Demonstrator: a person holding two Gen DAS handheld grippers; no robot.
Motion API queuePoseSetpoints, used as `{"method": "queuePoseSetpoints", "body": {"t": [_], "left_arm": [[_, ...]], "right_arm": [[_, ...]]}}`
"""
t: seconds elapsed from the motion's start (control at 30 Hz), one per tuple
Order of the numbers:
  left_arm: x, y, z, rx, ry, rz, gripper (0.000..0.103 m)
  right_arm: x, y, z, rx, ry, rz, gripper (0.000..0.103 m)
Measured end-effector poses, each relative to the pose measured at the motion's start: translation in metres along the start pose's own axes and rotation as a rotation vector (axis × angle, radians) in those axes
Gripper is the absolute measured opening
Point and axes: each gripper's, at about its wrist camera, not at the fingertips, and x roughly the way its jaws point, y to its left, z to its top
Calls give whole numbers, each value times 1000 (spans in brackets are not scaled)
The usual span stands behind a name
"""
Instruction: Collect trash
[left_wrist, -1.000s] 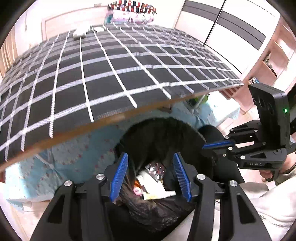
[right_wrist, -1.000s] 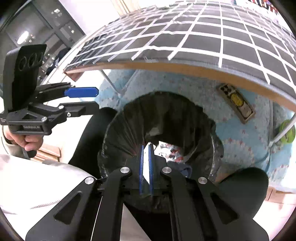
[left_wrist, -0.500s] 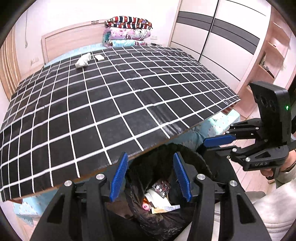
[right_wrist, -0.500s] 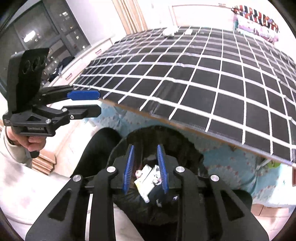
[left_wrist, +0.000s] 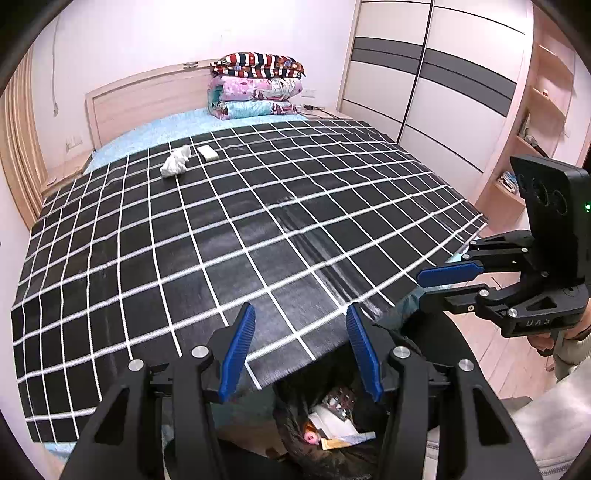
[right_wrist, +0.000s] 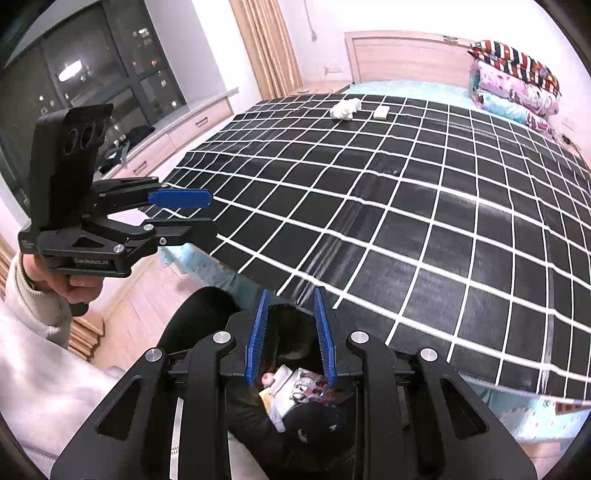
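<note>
1. Left wrist view: the left claw hangs over the foot edge of the bed, its two blue pads roughly half apart with nothing between them.
2. Below it, one black trash bag sits open on the floor at the foot of the bed, holding several bits of trash: white paper, a foil blister strip, a small pink piece.
3. Two things lie far up on the black-and-white checked cover: one crumpled white tissue and, just beside it, one flat white packet.
4. One stack of folded quilts stands against the headboard.
5. The right claw shows at the right edge, gripped by a hand, jaws a little apart and empty.
6. Right wrist view: the right claw has just been opening; its two pads stand narrowly apart with nothing held, above the same trash bag and its trash.
7. The tissue and the packet lie side by side, not touching, near the far end of the bed.
8. The left claw is at the left, held in a hand with a pale sleeve, jaws parted and empty.
</note>
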Motion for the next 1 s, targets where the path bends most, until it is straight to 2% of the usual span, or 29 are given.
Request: {"method": "queuePoseSetpoints", "body": {"t": [0.57,0.67,0.73,0.9,1.0], "left_arm": [[18,45,48,8,-39,50,49],[25,53,57,10,-41,55,49],[29,60,64,10,-45,61,49],[39,79,82,2,-58,72,49],[48,93,95,-5,-61,86,49]], "right_arm": [[17,-17,53,-45,-40,-44,30],[24,-21,63,-53,-39,-54,32],[29,-25,72,-60,-42,-65,40],[39,-35,93,-66,-56,-85,40],[47,-43,109,-61,-68,-97,45]]}}
